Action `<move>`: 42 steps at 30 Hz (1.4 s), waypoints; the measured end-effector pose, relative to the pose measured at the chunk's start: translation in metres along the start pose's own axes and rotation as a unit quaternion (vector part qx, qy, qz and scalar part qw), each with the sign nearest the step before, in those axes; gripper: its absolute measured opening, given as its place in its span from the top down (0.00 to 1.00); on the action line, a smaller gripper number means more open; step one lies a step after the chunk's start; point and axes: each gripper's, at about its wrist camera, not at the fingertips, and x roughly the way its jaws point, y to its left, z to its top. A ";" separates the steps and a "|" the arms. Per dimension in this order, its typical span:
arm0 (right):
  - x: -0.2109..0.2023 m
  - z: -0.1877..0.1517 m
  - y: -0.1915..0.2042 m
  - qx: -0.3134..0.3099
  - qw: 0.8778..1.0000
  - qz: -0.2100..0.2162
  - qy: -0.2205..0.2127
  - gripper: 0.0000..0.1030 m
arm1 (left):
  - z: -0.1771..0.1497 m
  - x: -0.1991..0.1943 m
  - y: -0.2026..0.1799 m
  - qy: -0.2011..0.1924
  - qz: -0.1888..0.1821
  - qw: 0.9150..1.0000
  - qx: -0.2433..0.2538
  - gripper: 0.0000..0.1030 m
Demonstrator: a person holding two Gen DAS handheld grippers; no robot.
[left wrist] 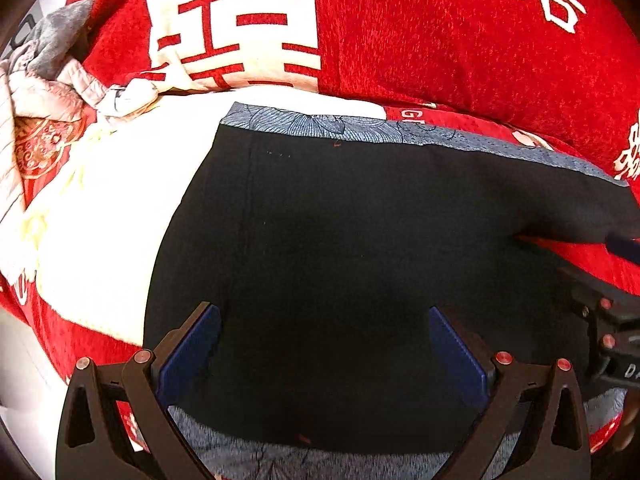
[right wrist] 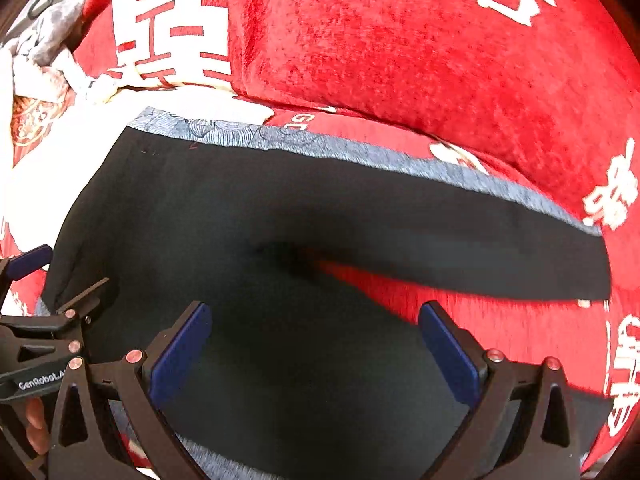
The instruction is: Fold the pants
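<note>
The black fabric pants [left wrist: 360, 240] with a blue-grey floral-print waistband [left wrist: 320, 126] are lying spread flat on the red plush blanket with white characters [left wrist: 440, 40], waistband toward the cushions at the back. In the right wrist view one leg [right wrist: 480, 256] is running off to the right as a long strip, and a wedge of red blanket is showing between it and the nearer cloth, so the legs appear to be lying parted rather than stacked; that gap is probably what the first fold has to close. A second band of the same grey print is showing along the near edge below the grippers.

The left gripper [left wrist: 324, 352] is hovering over the middle of the black cloth, jaws wide apart with nothing between the blue pads. The right gripper [right wrist: 316, 348] is likewise spread wide and empty, positioned over the near cloth just beside the split. Both seem placed low and close to the garment to take a pinch of an edge; whether either pad is touching cloth cannot be told.

Outward: a white towel-like cloth [left wrist: 120, 200] is lying under the pants' left side, and a crumpled pile of grey and pale garments [left wrist: 48, 60] is sitting well apart at far left.
</note>
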 end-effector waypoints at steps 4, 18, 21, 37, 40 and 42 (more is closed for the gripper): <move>0.015 0.021 -0.003 -0.018 1.000 0.003 0.008 0.00 | 0.012 0.011 -0.004 0.005 0.004 1.000 0.008 0.00; 0.058 0.060 0.002 -0.045 0.998 0.025 0.028 0.00 | 0.041 0.043 -0.010 0.019 0.004 1.000 0.016 0.00; 0.067 0.070 0.007 -0.068 0.997 0.027 0.031 0.00 | 0.046 0.046 -0.010 0.020 0.005 1.000 0.016 0.00; 0.140 0.151 0.012 -0.190 0.967 0.159 0.056 0.04 | 0.061 0.065 -0.013 0.032 -0.007 0.999 0.030 0.00; 0.161 0.158 0.017 -0.206 0.960 0.176 0.077 0.04 | 0.061 0.066 -0.014 0.033 -0.008 0.999 0.032 0.00; 0.175 0.158 0.020 -0.214 0.952 0.191 0.103 0.05 | 0.062 0.066 -0.014 0.033 -0.008 0.999 0.034 0.00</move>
